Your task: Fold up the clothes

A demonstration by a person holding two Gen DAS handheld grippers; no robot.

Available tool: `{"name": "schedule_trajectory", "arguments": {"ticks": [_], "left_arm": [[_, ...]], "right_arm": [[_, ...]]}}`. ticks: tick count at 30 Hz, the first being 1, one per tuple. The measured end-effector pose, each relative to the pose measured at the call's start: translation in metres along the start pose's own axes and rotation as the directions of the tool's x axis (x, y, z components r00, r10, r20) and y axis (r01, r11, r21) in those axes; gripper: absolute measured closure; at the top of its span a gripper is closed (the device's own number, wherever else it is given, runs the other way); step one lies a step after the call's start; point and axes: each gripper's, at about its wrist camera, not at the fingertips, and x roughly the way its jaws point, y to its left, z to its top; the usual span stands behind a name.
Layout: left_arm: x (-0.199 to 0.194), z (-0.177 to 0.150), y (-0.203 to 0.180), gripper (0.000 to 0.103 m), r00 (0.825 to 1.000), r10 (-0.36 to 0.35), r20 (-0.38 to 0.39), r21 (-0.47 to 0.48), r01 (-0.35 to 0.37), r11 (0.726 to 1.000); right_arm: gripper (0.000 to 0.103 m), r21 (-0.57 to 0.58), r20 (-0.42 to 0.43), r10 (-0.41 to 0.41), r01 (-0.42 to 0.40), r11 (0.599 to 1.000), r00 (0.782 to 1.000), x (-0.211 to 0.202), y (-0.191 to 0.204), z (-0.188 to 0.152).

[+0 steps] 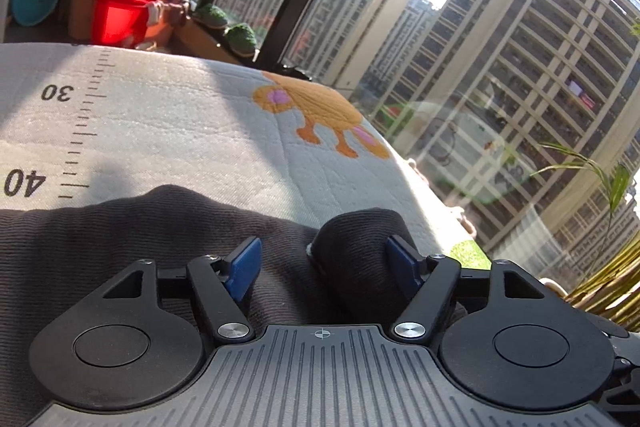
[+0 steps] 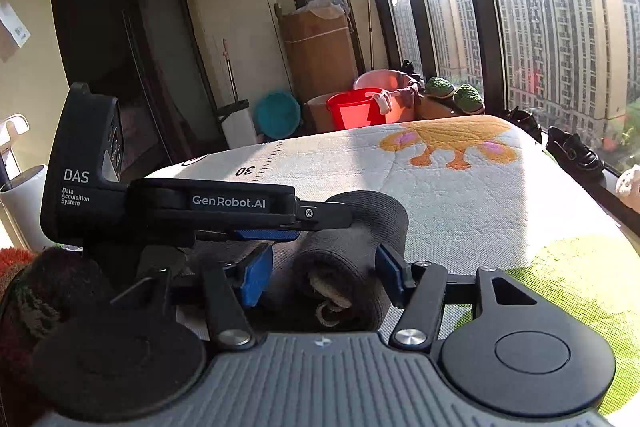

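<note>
Left gripper [image 1: 324, 269]: blue pads spread, nothing pinched. A dark grey ribbed knit garment [image 1: 120, 239] lies flat under it on the white quilted mat with a printed ruler scale and orange animal print [image 1: 192, 123]. The garment's rolled end sits between the jaws, close to the right pad [image 1: 402, 267]; can't tell if it touches.

Right gripper [image 2: 324, 277]: blue pads spread too. The roll is end-on between them, clear of the left pad [image 2: 256, 277]; contact with the right pad is unclear.

Only the right wrist view shows:
- the roll's open end with a lighter lining
- left gripper seen side-on, just above the roll
- black shoes [image 2: 572, 147] on the window ledge

Only the left wrist view shows the flat, unrolled stretch of the garment. A red plastic bucket [image 1: 120, 19] beyond the mat's far edge appears in both.
</note>
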Motion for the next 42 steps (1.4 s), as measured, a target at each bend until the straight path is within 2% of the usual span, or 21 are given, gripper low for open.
{"name": "schedule_trajectory", "arguments": {"ticks": [3,5,6,7,10,11,13,14,15,18,19,22,26,30,33,35,37,39,42], "left_arm": [[-0.002,-0.001,0.001,0.028,1.000,-0.001,0.003,0.000,0.001,1.000],[-0.002,-0.001,0.002,0.028,1.000,-0.002,0.004,0.003,0.002,1.000],[-0.002,-0.001,0.002,0.028,1.000,0.000,0.005,0.002,0.000,1.000],[-0.003,-0.002,0.002,0.028,1.000,0.001,0.006,0.001,-0.001,1.000],[-0.005,-0.004,0.006,0.032,1.000,-0.001,0.020,-0.021,0.002,1.000],[-0.006,-0.004,0.009,0.034,1.000,-0.007,0.027,-0.036,0.008,0.999],[-0.008,-0.006,0.015,0.033,0.999,-0.025,0.041,-0.068,0.028,0.997],[-0.010,-0.006,0.016,0.033,0.998,-0.030,0.047,-0.074,0.034,0.997],[-0.011,-0.006,0.017,0.031,0.998,-0.035,0.053,-0.079,0.039,0.996],[-0.014,-0.005,0.015,0.022,0.997,-0.039,0.061,-0.071,0.043,0.997],[-0.016,-0.005,0.015,0.022,0.997,-0.040,0.064,-0.068,0.044,0.997],[-0.016,-0.005,0.017,0.022,0.997,-0.051,0.056,-0.084,0.055,0.995],[-0.016,-0.002,0.011,0.021,0.996,-0.071,0.050,-0.079,0.075,0.994],[-0.014,0.003,-0.004,0.018,0.995,-0.093,0.042,-0.060,0.095,0.994],[-0.008,0.006,-0.022,0.017,0.995,-0.095,0.036,-0.023,0.096,0.995],[-0.001,0.005,-0.034,0.017,0.998,-0.063,0.026,0.021,0.063,0.998],[0.009,0.001,-0.043,0.018,0.999,0.029,0.018,0.090,-0.030,0.995],[0.013,-0.004,-0.042,0.014,0.998,0.063,0.020,0.117,-0.065,0.991],[0.011,-0.006,-0.031,0.011,0.997,0.070,0.020,0.092,-0.072,0.993]], "right_arm": [[0.041,0.224,0.003,0.018,-0.019,0.974,1.000,0.005,-0.033,-0.005],[0.034,0.374,-0.010,0.054,-0.047,0.926,0.998,0.018,-0.055,-0.010],[0.032,0.424,-0.021,0.078,-0.062,0.904,0.997,0.025,-0.062,-0.013],[0.029,0.429,-0.026,0.083,-0.064,0.901,0.996,0.033,-0.064,-0.015],[0.031,0.379,-0.042,0.072,-0.051,0.924,0.996,0.051,-0.058,-0.014],[0.036,0.362,-0.042,0.083,-0.062,0.930,0.996,0.055,-0.055,-0.013],[0.050,0.315,-0.029,0.066,-0.053,0.948,0.997,0.055,-0.046,-0.010],[0.052,0.275,-0.022,0.048,-0.040,0.961,0.999,0.054,-0.040,-0.008],[0.056,0.238,-0.015,0.023,-0.019,0.971,1.000,0.052,-0.034,-0.005],[0.059,0.129,0.009,-0.057,0.056,0.990,0.998,0.042,-0.017,0.002],[0.060,0.089,0.018,-0.085,0.083,0.993,0.996,0.039,-0.012,0.005],[0.059,-0.045,0.030,-0.176,0.177,0.983,0.984,0.026,-0.002,0.011],[0.057,-0.137,-0.006,-0.223,0.220,0.966,0.975,0.033,0.006,0.002],[0.054,-0.286,0.042,-0.263,0.264,0.921,0.964,0.035,0.027,-0.014],[0.053,-0.317,0.051,-0.268,0.270,0.909,0.962,0.036,0.034,-0.017],[0.052,-0.314,0.048,-0.262,0.264,0.912,0.964,0.035,0.034,-0.016],[0.046,-0.309,0.030,-0.241,0.239,0.921,0.970,0.032,0.031,-0.015],[0.045,-0.289,0.013,-0.220,0.214,0.933,0.976,0.026,0.026,-0.013],[0.045,-0.214,-0.005,-0.163,0.158,0.964,0.987,0.011,0.015,-0.009]]}}
